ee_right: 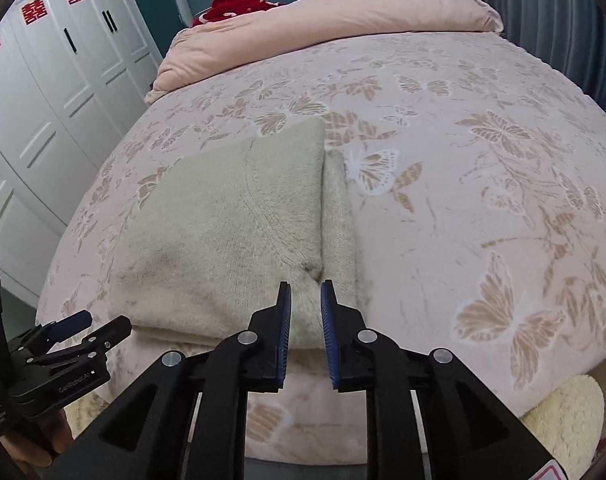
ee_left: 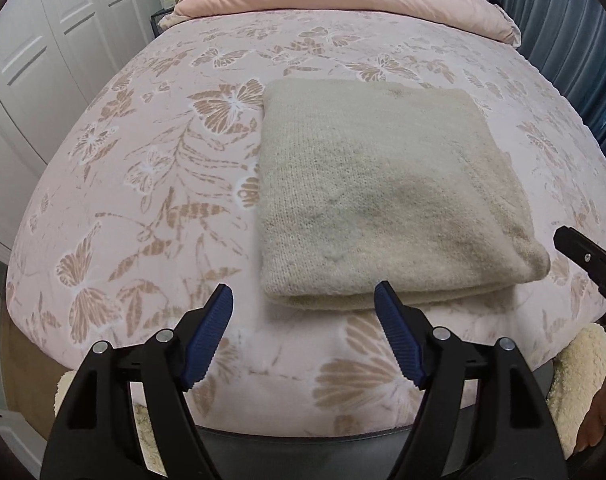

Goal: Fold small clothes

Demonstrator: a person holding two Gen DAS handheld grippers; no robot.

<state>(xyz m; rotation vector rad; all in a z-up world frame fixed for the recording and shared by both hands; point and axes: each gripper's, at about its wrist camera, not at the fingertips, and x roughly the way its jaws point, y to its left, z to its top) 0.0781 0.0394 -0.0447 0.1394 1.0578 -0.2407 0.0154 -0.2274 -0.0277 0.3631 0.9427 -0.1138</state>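
Left wrist view: cream knit garment lies folded into a thick rectangle on the bed, on the pink butterfly-print cover, nearer the foot than the pillow end. Left gripper hovers just short of the garment's near folded edge, blue pads spread wide, nothing between them. Right gripper's black tip shows at the right edge of this view, beside the garment's near right corner. Right wrist view: right gripper sits over the garment's near right corner, pads narrowly apart, not clamped; whether they touch the knit cannot be told. Pink duvet bunched at the head end. White wardrobe doors along the left side.
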